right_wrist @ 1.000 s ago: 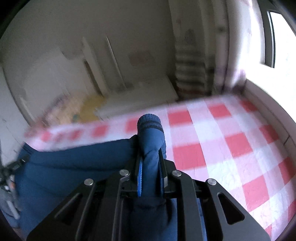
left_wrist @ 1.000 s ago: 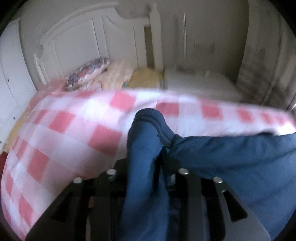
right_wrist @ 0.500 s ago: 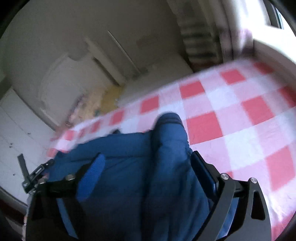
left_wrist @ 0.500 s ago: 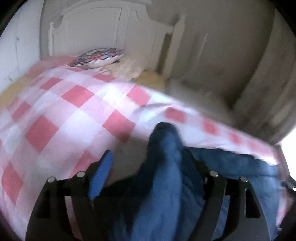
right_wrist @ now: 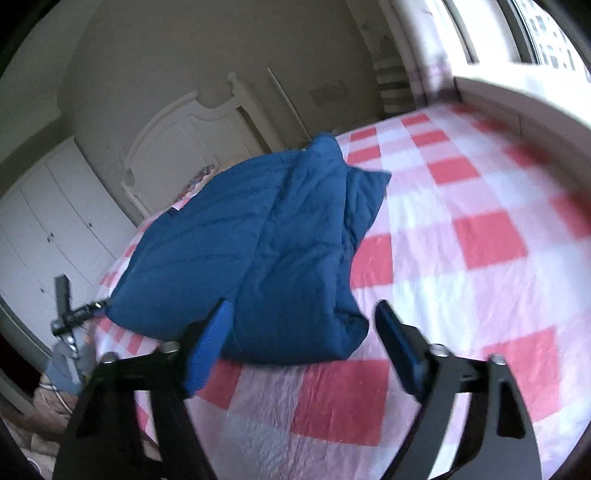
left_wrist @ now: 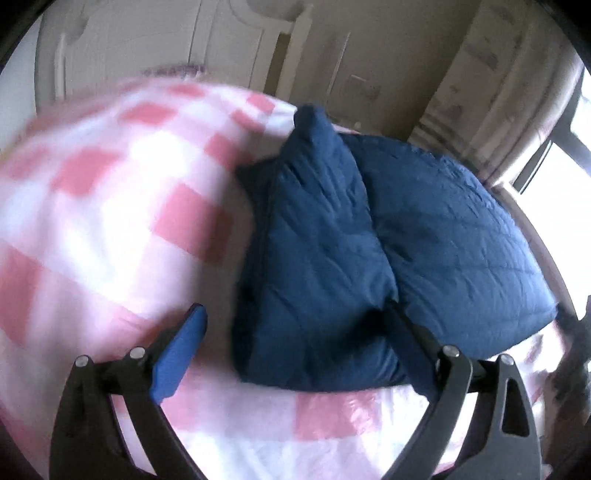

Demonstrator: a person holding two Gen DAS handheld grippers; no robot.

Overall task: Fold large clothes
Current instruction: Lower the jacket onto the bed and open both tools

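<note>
A dark blue quilted jacket [left_wrist: 369,236] lies bunched on the pink-and-white checked bedspread [left_wrist: 110,206]. It also shows in the right wrist view [right_wrist: 258,236], with a sleeve laid along its right side. My left gripper [left_wrist: 295,325] is open and empty, its blue-padded fingers standing either side of the jacket's near edge. My right gripper [right_wrist: 303,325] is open and empty, just in front of the jacket's near edge, apart from it.
A white headboard [right_wrist: 173,147] stands at the far end of the bed. White wardrobes [right_wrist: 48,229] line the left wall. A window [right_wrist: 543,33] with a sill is at the right. The other gripper's handle [right_wrist: 66,306] shows at the bed's left edge.
Both grippers opened and let go of the jacket's cuffs. The jacket dropped onto the bedspread, and both grippers pulled back from it.
</note>
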